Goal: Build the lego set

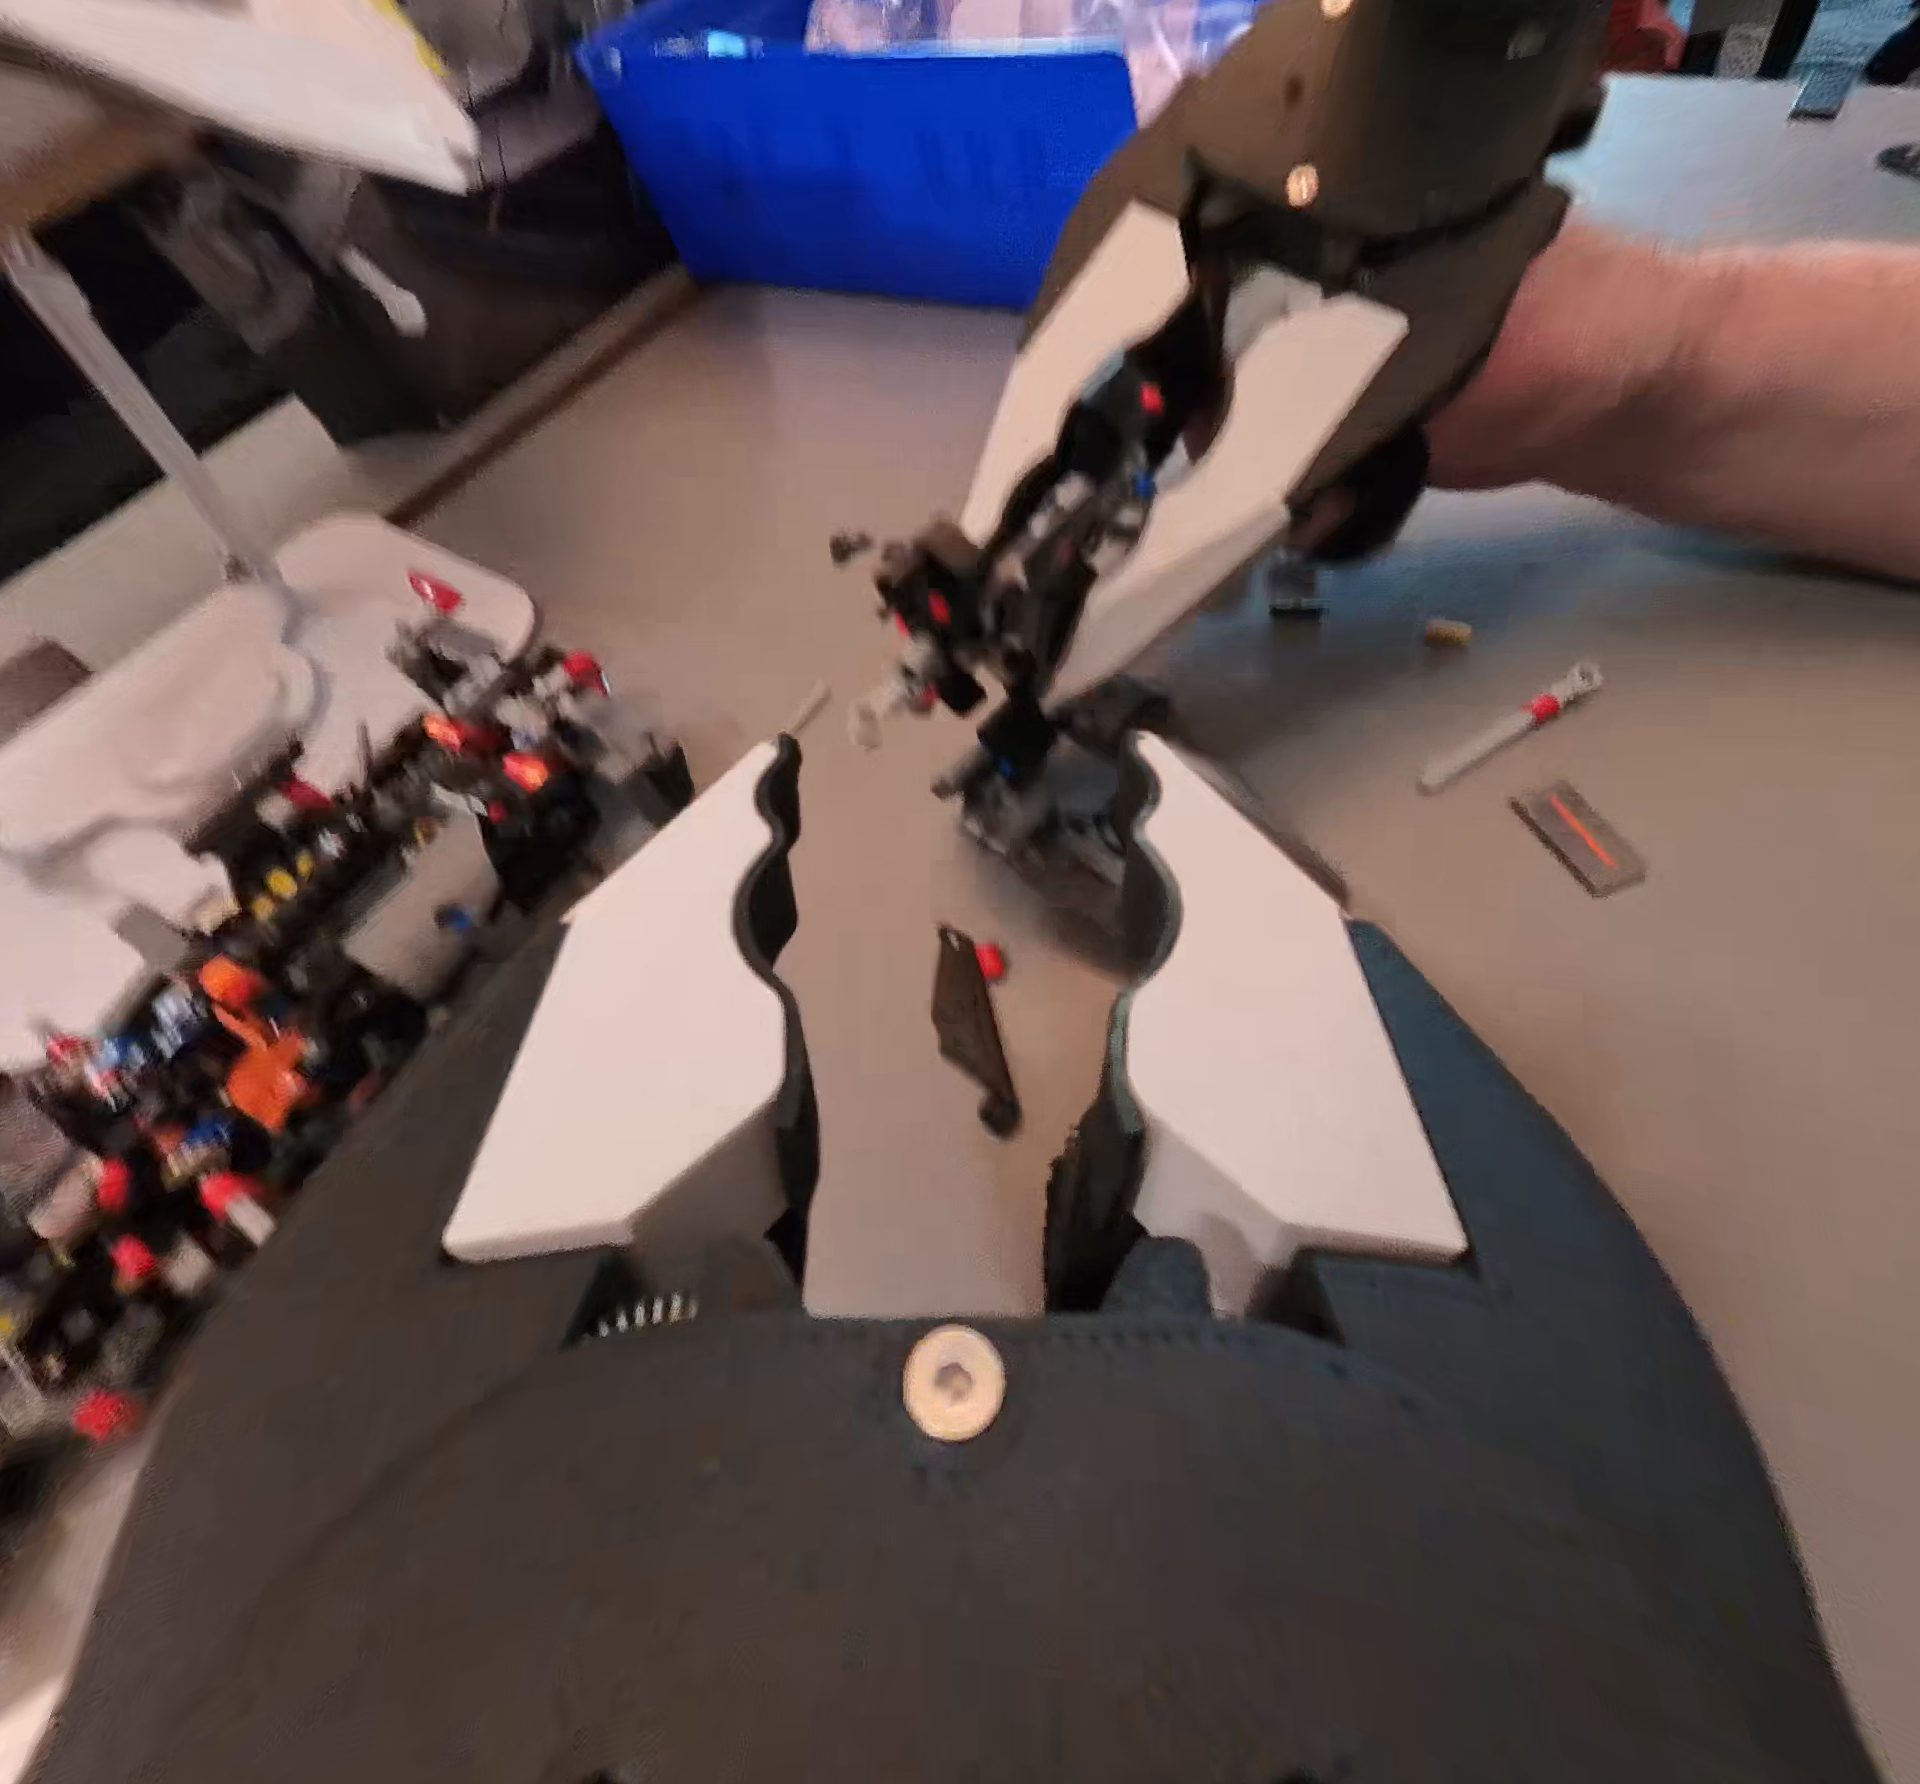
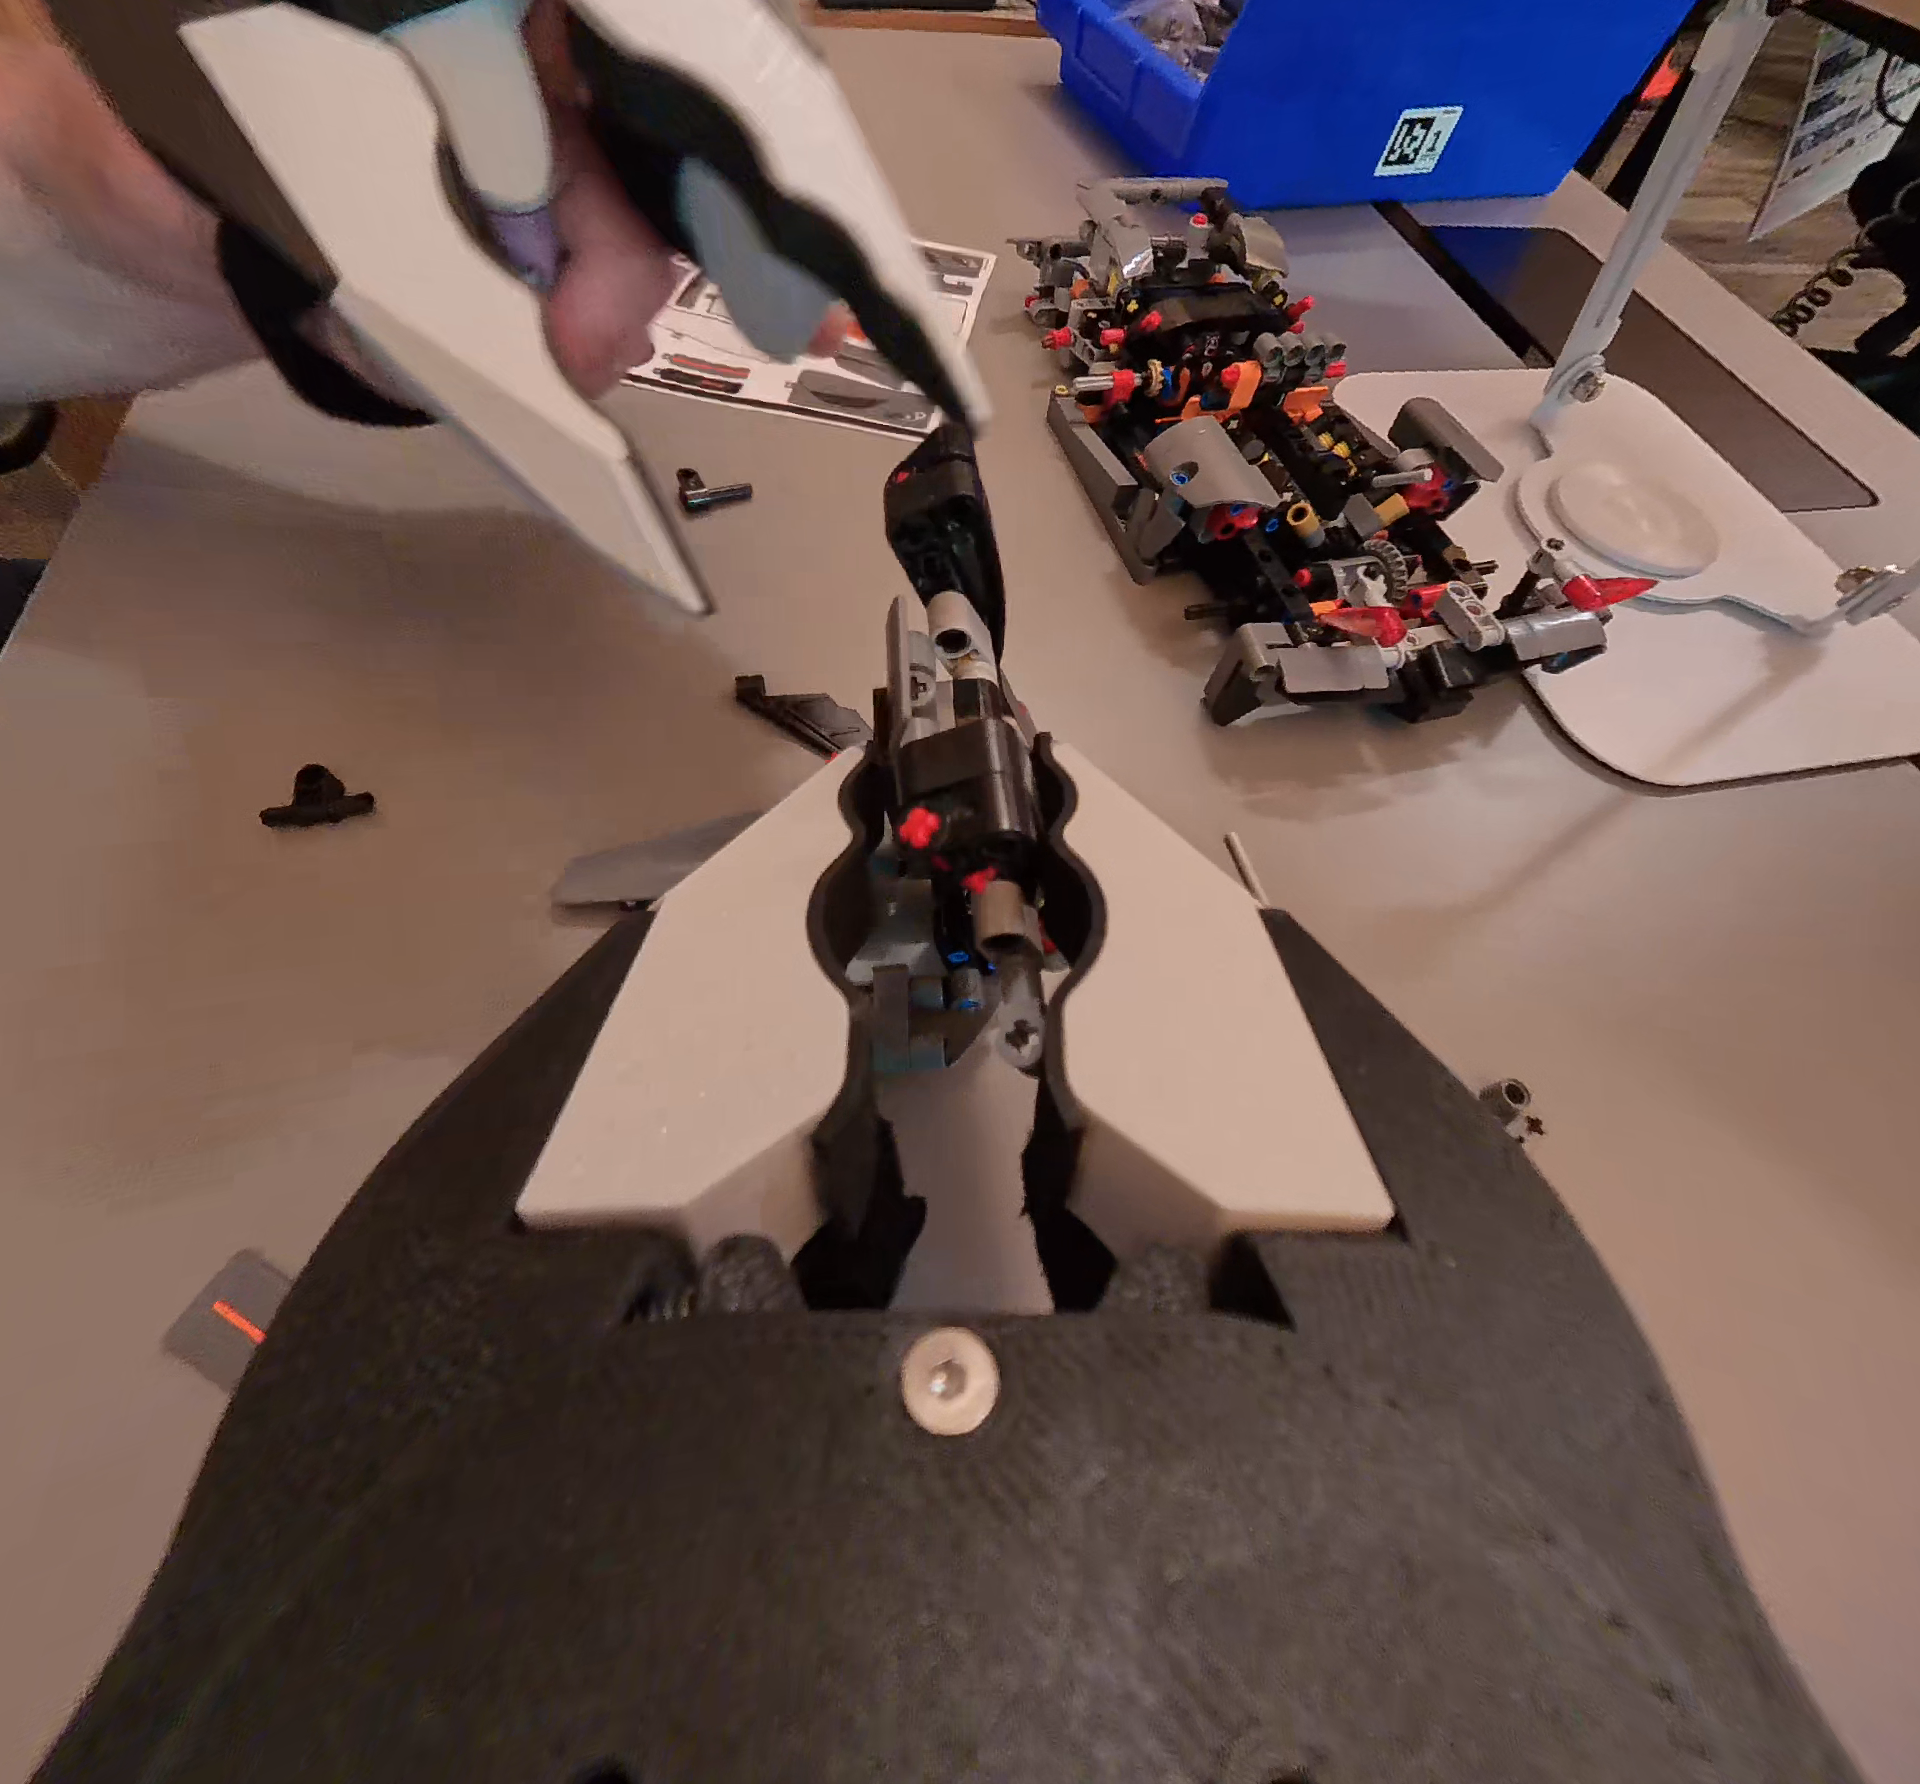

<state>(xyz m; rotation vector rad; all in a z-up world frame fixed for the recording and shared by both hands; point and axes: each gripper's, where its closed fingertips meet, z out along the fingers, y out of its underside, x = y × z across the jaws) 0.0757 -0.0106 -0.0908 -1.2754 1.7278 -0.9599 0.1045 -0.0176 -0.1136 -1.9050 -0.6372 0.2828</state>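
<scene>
My right gripper (image 2: 956,758) is shut on a black and grey lego sub-assembly (image 2: 961,830) with red pins, held above the table. Its curved black panel (image 2: 940,508) sticks out forward. In the left wrist view the right gripper (image 1: 1049,633) comes in from the upper right with the sub-assembly (image 1: 987,612). My left gripper (image 1: 961,758) is open and empty, just in front of the sub-assembly's lower end. In the right wrist view the left gripper (image 2: 831,508) has one fingertip (image 2: 961,409) right at the black panel; I cannot tell if they touch. The partly built lego car chassis (image 2: 1278,477) lies on the table.
A blue bin (image 2: 1351,41) with bagged parts stands at the back. A white stand base (image 2: 1714,591) is beside the chassis (image 1: 416,851). An instruction sheet (image 2: 821,363), a flat black piece (image 1: 971,1028), a grey axle (image 1: 1507,726) and a striped grey tile (image 1: 1579,835) lie loose. Tip to tip, the grippers are about 5 cm apart.
</scene>
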